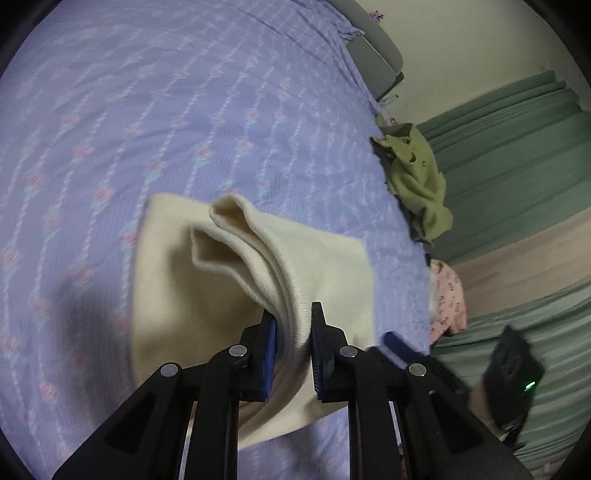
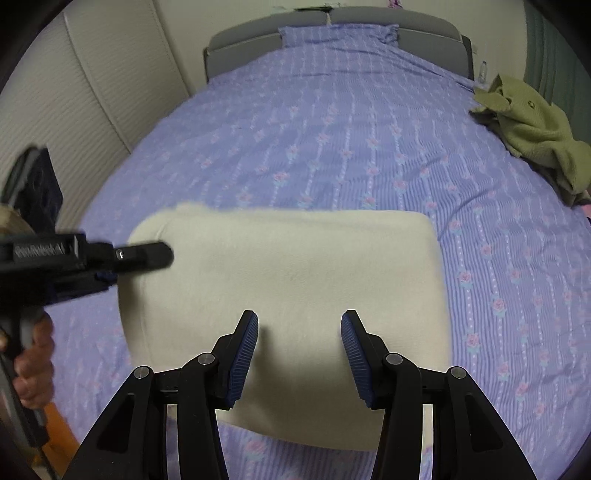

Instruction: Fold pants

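Cream pants lie folded into a rectangle on the purple floral bedsheet. My left gripper is shut on a bunched stack of the pants' layered edges and lifts them off the rest of the cloth. In the right wrist view the left gripper reaches in from the left at the pants' left end. My right gripper is open and empty, hovering over the near middle of the pants.
A crumpled olive-green garment lies at the bed's right edge, also in the left wrist view. A pink patterned garment hangs off that edge. Grey headboard at the far end. White wall panels on the left.
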The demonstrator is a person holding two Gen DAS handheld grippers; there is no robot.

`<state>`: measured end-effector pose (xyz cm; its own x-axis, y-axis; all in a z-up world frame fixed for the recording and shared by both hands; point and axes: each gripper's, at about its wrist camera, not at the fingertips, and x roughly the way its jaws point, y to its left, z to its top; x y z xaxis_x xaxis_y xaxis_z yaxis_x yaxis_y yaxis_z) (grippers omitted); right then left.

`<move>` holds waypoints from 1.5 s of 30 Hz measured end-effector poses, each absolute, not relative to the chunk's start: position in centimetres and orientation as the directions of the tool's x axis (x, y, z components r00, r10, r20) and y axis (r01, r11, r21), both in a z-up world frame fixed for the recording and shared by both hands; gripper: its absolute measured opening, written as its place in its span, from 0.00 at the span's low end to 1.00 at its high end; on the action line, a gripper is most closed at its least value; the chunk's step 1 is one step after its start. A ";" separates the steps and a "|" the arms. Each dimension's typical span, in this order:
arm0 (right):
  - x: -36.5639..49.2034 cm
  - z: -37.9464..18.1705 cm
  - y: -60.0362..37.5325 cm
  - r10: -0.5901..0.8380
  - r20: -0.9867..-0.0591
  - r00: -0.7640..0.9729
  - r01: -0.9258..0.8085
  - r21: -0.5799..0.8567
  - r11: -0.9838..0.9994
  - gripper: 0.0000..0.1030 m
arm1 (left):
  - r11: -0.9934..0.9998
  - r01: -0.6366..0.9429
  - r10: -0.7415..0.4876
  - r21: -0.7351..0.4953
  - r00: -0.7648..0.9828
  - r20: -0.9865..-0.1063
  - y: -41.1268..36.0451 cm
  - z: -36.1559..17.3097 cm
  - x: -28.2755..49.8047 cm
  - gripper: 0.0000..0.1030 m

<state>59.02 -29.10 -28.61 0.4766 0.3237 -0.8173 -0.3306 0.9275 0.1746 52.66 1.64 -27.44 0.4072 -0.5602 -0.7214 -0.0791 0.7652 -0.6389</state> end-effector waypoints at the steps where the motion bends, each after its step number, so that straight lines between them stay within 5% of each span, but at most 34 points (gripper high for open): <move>1: 58.7 -28.5 -29.0 0.328 -0.818 0.473 -0.339 0.175 0.924 0.47 | 0.776 -0.092 -0.544 -0.623 0.400 -0.737 1.9 -28.2 52.2 0.16; 8: 57.4 -32.4 -27.6 0.298 -0.881 0.367 -0.367 0.157 0.917 0.47 | 0.729 -0.245 -0.563 -0.640 0.318 -0.763 3.7 -36.9 52.2 0.18; 13: 57.9 -35.8 -26.6 0.298 -0.913 0.279 -0.352 0.191 0.916 0.47 | 0.765 -0.205 -0.540 -0.611 0.315 -0.781 3.6 -36.5 53.9 0.50; 24: 58.7 -38.3 -26.0 0.290 -0.932 0.216 -0.337 0.207 0.918 0.47 | 0.742 -0.163 -0.584 -0.650 0.319 -0.746 5.1 -35.8 56.7 0.54; 27: 58.8 -38.6 -26.0 0.290 -0.935 0.205 -0.344 0.208 0.916 0.47 | 0.712 -0.161 -0.611 -0.684 0.339 -0.716 5.8 -36.0 56.6 0.62; 32: 59.0 -38.9 -25.8 0.275 -0.940 0.203 -0.355 0.191 0.915 0.47 | 0.612 -0.223 -0.727 -0.758 0.217 -0.651 4.3 -39.9 58.0 0.62; 45: 59.5 -37.2 -24.8 0.329 -0.925 0.191 -0.365 0.245 0.898 0.47 | 0.358 -0.147 -0.785 -0.922 0.487 -0.383 5.0 -34.5 58.8 0.44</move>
<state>59.49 -24.83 -37.23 0.1908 0.3294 -0.9247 -0.3648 0.8983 0.2448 58.79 5.01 -34.48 0.4867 -0.7853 -0.3826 -0.1466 0.3584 -0.9220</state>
